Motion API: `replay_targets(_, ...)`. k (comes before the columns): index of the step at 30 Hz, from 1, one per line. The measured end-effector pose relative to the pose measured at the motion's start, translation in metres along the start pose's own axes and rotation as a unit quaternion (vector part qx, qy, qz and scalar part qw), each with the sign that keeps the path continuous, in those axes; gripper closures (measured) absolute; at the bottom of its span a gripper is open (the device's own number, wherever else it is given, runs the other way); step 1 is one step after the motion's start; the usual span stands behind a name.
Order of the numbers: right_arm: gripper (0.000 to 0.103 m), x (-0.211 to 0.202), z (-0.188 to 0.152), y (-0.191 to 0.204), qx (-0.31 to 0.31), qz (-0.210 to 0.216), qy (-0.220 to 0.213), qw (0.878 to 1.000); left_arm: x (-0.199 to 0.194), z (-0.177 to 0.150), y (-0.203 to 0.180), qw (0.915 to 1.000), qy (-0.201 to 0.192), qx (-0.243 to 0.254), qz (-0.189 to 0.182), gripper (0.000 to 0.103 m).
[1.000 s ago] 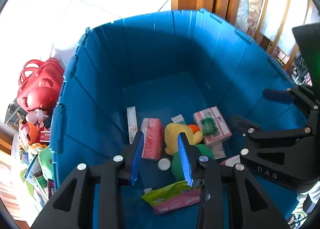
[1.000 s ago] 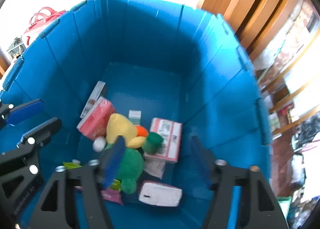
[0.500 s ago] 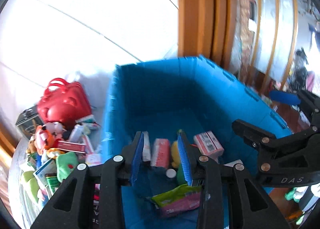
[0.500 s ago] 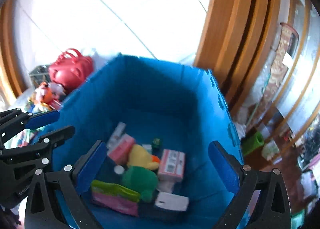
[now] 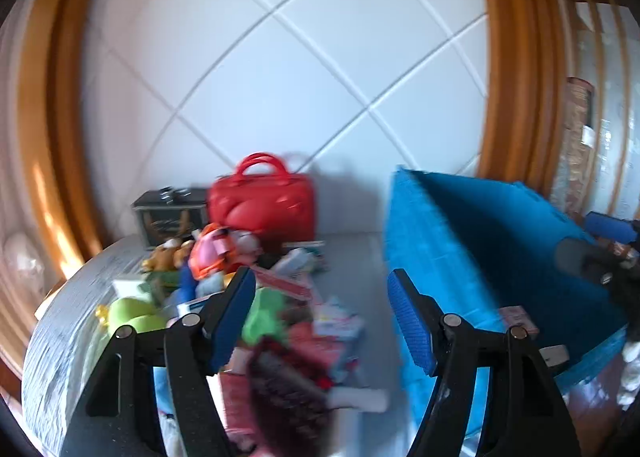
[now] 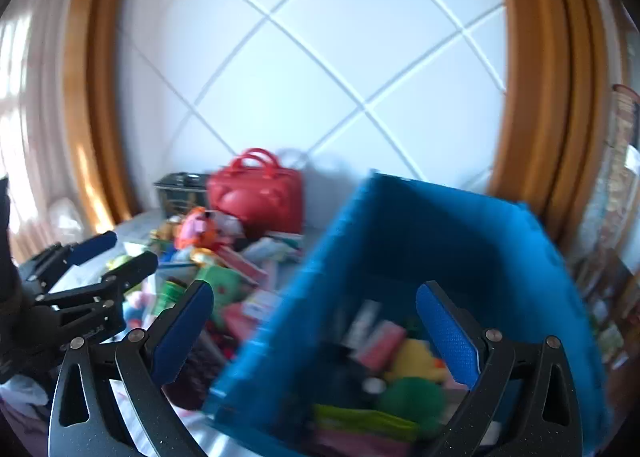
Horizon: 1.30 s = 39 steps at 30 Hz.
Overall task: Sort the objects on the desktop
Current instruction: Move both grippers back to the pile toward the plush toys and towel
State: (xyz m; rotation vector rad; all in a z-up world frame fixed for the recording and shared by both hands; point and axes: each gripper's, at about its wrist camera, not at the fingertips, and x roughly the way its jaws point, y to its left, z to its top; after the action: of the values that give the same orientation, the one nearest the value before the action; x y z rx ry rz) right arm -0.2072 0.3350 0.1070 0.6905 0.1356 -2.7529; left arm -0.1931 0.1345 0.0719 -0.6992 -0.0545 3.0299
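A blue bin point(image 5: 472, 241) stands on the table at the right; it also shows in the right wrist view point(image 6: 440, 225), holding a yellow plush duck point(image 6: 416, 357), a green plush point(image 6: 412, 397) and small boxes. A pile of toys and packets point(image 5: 280, 297) lies left of it. My left gripper point(image 5: 320, 321) is open and empty above the pile's right side. My right gripper point(image 6: 316, 333) is open and empty over the bin's near left wall. Both views are blurred.
A red handbag point(image 5: 262, 205) and a dark box point(image 5: 170, 213) stand behind the pile against a white quilted wall. Wooden frames flank the wall. The table edge point(image 5: 44, 337) curves at the left. The left gripper shows in the right wrist view point(image 6: 80, 285).
Both grippers have lifted out of the bin and swung up and left. The left jaws have opened wider. The views now face the wall and the pile.
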Motion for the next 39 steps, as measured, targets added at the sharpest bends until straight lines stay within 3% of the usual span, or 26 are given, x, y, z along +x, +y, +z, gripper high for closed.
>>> replay_targets(5, 0.0, 0.026, 0.001, 0.055, -0.003, 0.04, 0.006, 0.999, 0.013, -0.024, 0.085, 0.9976, 0.031, -0.031, 0.055, 0.035)
replay_targets(11, 0.0, 0.076, -0.018, 0.113, 0.004, 0.067, 0.055, 0.996, 0.025, -0.053, 0.177, 0.9905, 0.065, -0.032, 0.117, 0.035)
replay_targets(17, 0.0, 0.12, -0.055, 0.136, 0.026, 0.074, 0.115, 0.99, 0.044, -0.095, 0.248, 0.9816, 0.122, -0.053, 0.137, 0.035)
replay_targets(29, 0.0, 0.187, -0.143, 0.155, 0.064, 0.066, 0.231, 0.969, 0.095, -0.182, 0.287, 0.9611, 0.24, -0.058, 0.124, 0.035)
replay_targets(39, 0.0, 0.202, -0.158, 0.155, 0.08, 0.06, 0.262, 0.96, 0.107, -0.197, 0.321, 0.952, 0.264, -0.07, 0.137, 0.035)
